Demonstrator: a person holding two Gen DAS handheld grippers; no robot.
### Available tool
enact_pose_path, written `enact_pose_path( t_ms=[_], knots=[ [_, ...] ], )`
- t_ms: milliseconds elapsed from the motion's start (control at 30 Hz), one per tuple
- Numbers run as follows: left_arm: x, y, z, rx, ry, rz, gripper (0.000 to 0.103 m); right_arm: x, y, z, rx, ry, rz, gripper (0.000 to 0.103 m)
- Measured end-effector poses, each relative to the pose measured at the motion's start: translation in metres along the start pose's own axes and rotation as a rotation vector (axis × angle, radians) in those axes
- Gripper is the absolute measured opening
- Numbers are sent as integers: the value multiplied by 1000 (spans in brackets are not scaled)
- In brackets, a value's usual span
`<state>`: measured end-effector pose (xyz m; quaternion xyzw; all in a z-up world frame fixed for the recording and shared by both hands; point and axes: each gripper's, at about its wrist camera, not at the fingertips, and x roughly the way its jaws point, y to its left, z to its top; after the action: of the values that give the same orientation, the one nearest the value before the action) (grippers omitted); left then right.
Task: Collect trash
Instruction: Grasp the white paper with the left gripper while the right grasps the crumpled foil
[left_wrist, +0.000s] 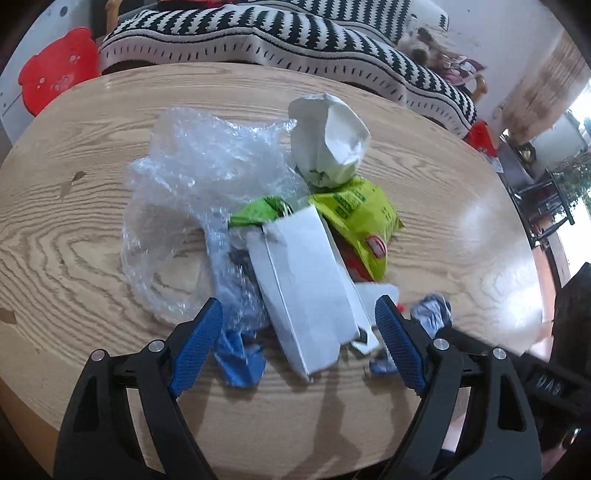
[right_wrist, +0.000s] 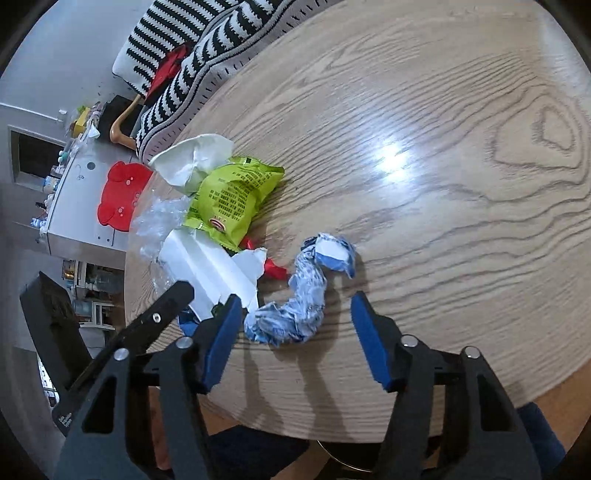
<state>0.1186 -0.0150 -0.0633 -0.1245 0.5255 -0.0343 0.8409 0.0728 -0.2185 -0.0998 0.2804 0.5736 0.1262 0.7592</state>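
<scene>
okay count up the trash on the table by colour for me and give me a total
White: 2, crumpled paper and flattened carton
Green: 2, snack bag and small wrapper
Blue and white: 2, twisted wrapper and crumpled wrapper
Clear: 1, bubble wrap
Red: 1, small scrap
Total: 8

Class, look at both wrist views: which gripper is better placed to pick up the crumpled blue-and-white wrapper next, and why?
The right gripper: the crumpled blue-and-white wrapper lies between its open jaws. The left gripper straddles the white box instead.
</scene>
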Motion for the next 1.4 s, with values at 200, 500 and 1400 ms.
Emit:
enact_pose_path(
  t_ms=[200,500,1400],
  knots=[
    [18,-6,6,24,8,45,83,12,0,-3,-11,10,-37,25],
    [14,-13,10,63,-46,45,49,-2,-5,-19,-35,-4,-20,25],
    [-41,44,-18,276,-74,70,86,-7,-8,-26,-60,12,-2,25]
  ],
)
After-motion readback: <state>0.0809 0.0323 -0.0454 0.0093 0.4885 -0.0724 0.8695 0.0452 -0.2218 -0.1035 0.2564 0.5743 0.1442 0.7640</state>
